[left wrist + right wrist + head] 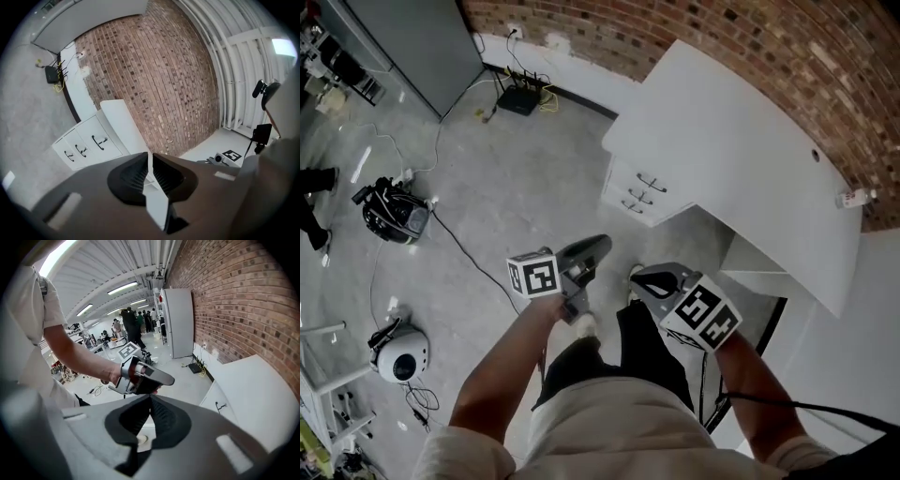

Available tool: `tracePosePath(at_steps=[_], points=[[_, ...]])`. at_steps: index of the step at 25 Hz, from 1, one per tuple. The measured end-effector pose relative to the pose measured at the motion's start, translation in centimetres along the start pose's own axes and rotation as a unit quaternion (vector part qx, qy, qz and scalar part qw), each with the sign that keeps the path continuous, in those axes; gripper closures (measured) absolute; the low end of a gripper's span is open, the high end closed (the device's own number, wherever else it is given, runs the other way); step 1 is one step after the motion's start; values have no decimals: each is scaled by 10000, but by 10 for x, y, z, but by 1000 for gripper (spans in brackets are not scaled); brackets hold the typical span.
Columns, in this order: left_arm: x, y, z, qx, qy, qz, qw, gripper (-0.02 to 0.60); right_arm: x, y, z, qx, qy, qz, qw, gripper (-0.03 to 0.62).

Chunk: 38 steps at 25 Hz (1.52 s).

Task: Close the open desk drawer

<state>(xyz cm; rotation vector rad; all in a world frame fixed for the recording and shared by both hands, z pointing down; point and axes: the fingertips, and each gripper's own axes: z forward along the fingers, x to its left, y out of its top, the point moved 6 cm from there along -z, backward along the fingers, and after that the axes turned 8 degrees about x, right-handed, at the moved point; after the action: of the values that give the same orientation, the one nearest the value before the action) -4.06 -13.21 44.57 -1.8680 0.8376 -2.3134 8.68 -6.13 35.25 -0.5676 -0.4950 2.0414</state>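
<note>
- Head view, far left: a black device (392,212) lies on the concrete floor (506,187), and a white domed unit (401,354) sits nearer on the same floor.
- A grey cabinet (412,47) stands at the far left. To its right, a black box (517,99) with cables sits at the foot of the far wall.
- Left gripper (600,242): it is in mid-air above the floor, near the middle of the scene. In the left gripper view its fingers (133,176) meet tip to tip, with nothing between them.
- Right gripper (636,275): it is just right of the left one and well apart from the desk. In the right gripper view its fingers (164,420) are together at the tips and grip nothing.
- White desk (741,141): it stands at the far right against the brick wall (750,37). Neither gripper touches it.
- Drawer stack (639,192): it sits at the desk's left end and has three fronts, each with a dark handle. In the left gripper view the fronts look level with one another, so it cannot be told which drawer is open.
- A small bottle (855,198) lies on the surface at its right edge.
</note>
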Motion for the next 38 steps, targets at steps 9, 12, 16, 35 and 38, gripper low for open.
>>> tracePosePath(at_steps=[9,12,16,35,38], points=[[-101,-17,-67,187,-265,247,9992,548,59,12,-47,-218,-314,-97,9992,591],[-132,-26,-83,282,-353,324,9985,548,74,10,-63,-262,-398,-106,9988,591],[-161,-40,-101,451,-415,414,9973,551,93,6,-75,-181,-457,-160,9987,591],[-180,-69,-140,735,-108,696,9948,559,145,21,-66,-86,-299,-578,9978,591],[-177,-73,-142,785,48,766,9940,561,150,18,-66,-132,-330,-551,9978,591]])
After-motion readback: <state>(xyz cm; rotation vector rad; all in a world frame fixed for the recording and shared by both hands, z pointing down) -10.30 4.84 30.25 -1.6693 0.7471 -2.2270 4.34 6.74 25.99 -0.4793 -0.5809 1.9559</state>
